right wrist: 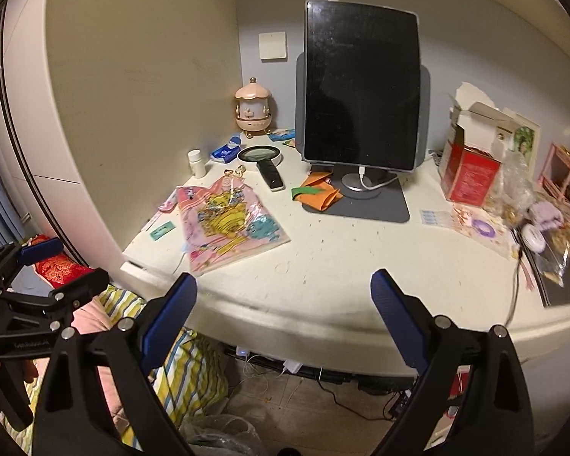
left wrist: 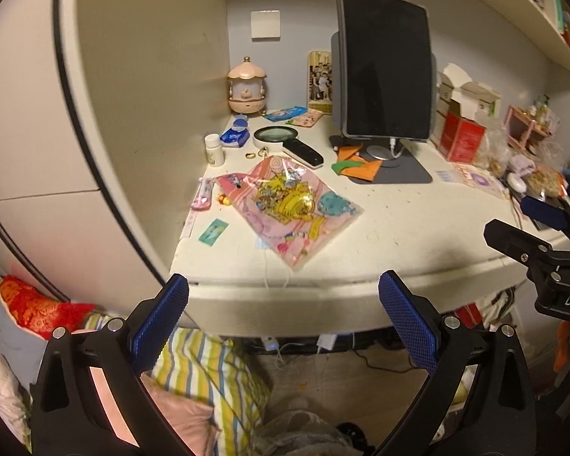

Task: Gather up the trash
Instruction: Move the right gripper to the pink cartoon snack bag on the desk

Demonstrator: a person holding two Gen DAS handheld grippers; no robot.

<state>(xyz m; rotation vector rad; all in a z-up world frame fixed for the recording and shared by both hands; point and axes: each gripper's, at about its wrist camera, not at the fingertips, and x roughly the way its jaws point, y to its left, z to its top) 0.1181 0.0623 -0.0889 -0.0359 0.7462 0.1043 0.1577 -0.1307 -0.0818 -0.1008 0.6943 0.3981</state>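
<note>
The white counter [right wrist: 342, 266] sits in a corner with gray walls. A dark screen [right wrist: 361, 87] stands at the back. A pink cartoon packet [left wrist: 288, 205] lies flat near the counter's front left edge, with orange paper scraps [right wrist: 319, 193] just beside the screen's stand. The left gripper [left wrist: 283, 326] and right gripper [right wrist: 283, 315] hang before the counter's edge, jaws wide open, holding nothing.

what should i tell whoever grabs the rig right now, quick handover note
Left gripper: open, empty, short of the desk edge.
Right gripper: open, empty, also at the front edge.
Likely trash, all on the desk: pink cartoon plastic bag front left, orange paper scraps by the tablet stand, torn open box at right.
Done: nothing picked up yet.
Left: everything; the bag is nearest.
</note>
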